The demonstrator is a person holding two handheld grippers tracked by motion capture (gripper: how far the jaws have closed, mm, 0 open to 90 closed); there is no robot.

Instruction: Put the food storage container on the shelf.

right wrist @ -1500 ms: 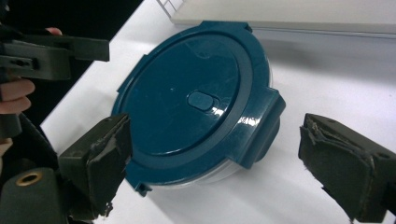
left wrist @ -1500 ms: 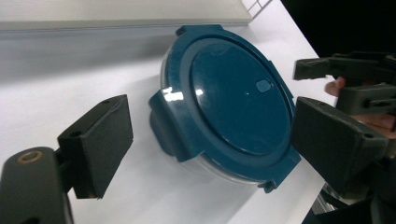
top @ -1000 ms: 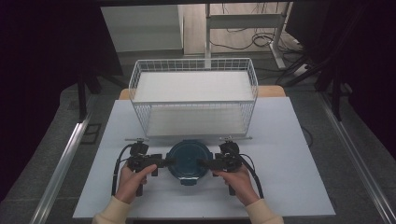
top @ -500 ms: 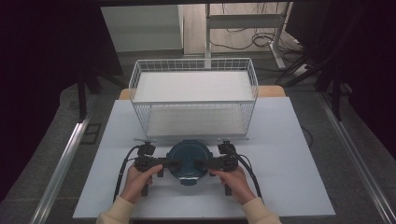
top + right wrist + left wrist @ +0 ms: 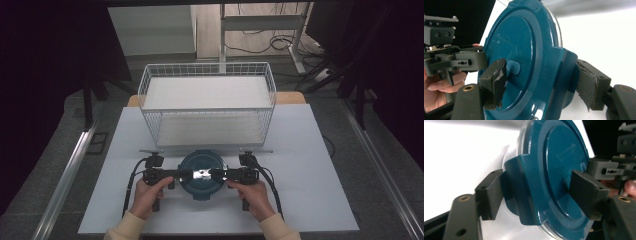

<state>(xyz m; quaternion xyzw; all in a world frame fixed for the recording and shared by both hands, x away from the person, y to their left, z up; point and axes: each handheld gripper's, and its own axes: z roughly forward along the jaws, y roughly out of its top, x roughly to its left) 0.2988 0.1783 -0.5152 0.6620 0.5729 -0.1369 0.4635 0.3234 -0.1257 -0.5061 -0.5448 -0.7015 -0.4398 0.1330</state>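
Round teal-lidded container [image 5: 201,176] on near bench [image 5: 310,165], contents hidden, no readable writing; left gripper [image 5: 183,174] and right gripper [image 5: 218,174] fingers just closing, clamped on its side latches; wire basket [image 5: 207,107] behind

Container body under the teal lid [image 5: 201,175]: hidden from above. Lid's near edge cut off in the left gripper view. Wire basket's [image 5: 207,107] contents: cannot tell. Person's forearms cut off at near edge, sleeves [image 5: 122,229] partly seen.
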